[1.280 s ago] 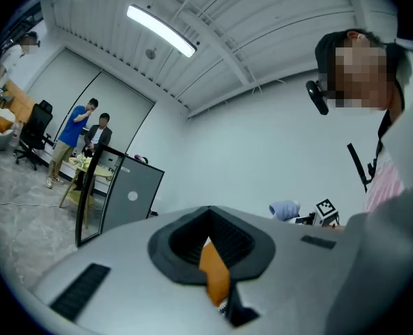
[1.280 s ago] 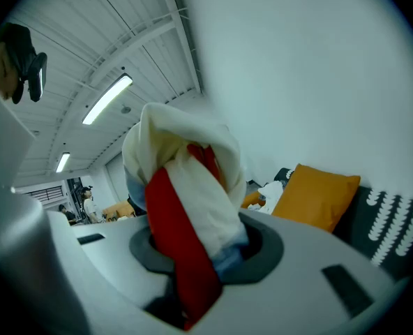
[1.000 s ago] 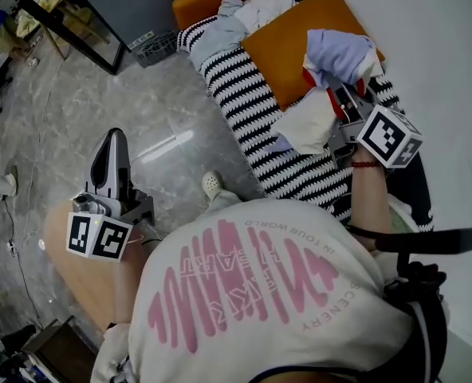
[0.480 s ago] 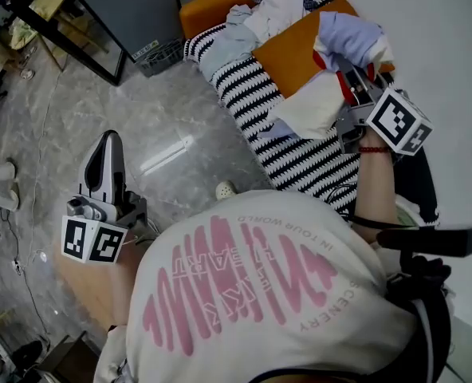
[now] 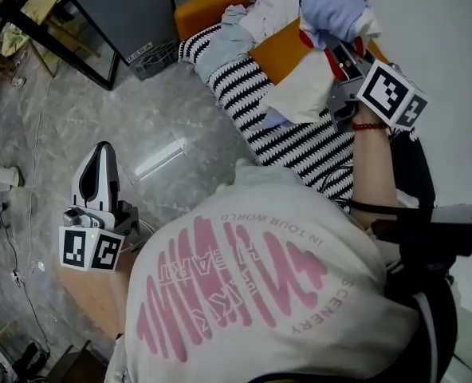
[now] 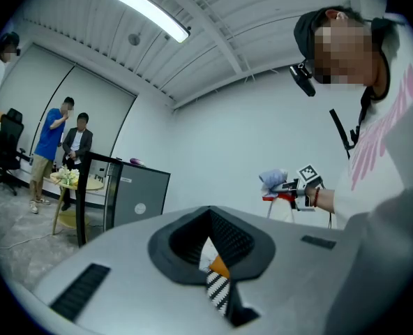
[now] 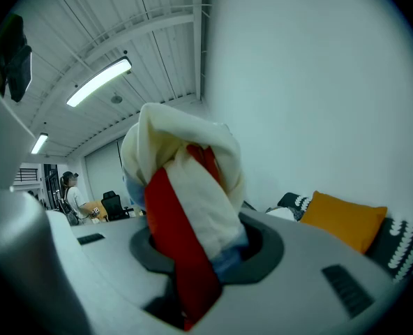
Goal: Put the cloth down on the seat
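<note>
**Head view: cloth held over the sofa**

My right gripper (image 5: 332,48) has its fingers (image 7: 311,257) clamped on the bundled cream, red and pale-blue cloth (image 7: 189,208), held in the air over the black-and-white striped sofa seat (image 5: 300,146). My left gripper (image 5: 99,154) is over the grey floor (image 5: 100,102), its fingers (image 6: 123,271) narrow and empty.

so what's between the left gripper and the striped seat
Only bare grey floor, with a light streak reflected on it. The head view shows it, left gripper low left, striped seat upper right.
</note>
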`<state>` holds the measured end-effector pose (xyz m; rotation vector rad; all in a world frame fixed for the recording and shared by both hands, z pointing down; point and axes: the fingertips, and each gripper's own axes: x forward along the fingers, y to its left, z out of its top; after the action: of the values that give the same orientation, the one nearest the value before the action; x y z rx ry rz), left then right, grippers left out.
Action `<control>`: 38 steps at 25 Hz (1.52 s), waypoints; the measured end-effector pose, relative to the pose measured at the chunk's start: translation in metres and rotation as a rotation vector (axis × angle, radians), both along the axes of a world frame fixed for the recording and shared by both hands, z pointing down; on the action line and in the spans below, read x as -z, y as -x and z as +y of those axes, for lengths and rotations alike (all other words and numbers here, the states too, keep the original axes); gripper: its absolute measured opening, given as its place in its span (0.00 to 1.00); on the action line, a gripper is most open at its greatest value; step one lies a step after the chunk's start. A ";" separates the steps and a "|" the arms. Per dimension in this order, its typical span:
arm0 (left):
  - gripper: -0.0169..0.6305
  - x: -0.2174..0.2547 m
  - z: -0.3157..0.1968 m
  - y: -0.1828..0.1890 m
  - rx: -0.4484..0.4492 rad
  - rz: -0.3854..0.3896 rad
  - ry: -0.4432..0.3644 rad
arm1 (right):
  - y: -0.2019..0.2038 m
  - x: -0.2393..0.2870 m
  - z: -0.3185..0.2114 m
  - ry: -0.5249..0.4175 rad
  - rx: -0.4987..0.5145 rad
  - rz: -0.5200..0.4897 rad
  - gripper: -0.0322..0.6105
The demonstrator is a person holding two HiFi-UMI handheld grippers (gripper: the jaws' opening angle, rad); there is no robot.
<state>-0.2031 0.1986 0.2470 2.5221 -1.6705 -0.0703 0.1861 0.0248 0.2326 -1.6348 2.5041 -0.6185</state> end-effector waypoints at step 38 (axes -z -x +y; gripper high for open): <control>0.04 0.025 -0.132 0.074 0.442 0.163 0.109 | 0.095 -0.177 -0.293 0.260 0.189 0.123 0.25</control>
<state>-0.2773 0.0668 0.2223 1.9713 -2.0618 -0.2095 0.0909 -0.2683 0.4095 -1.5665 2.7914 -0.9256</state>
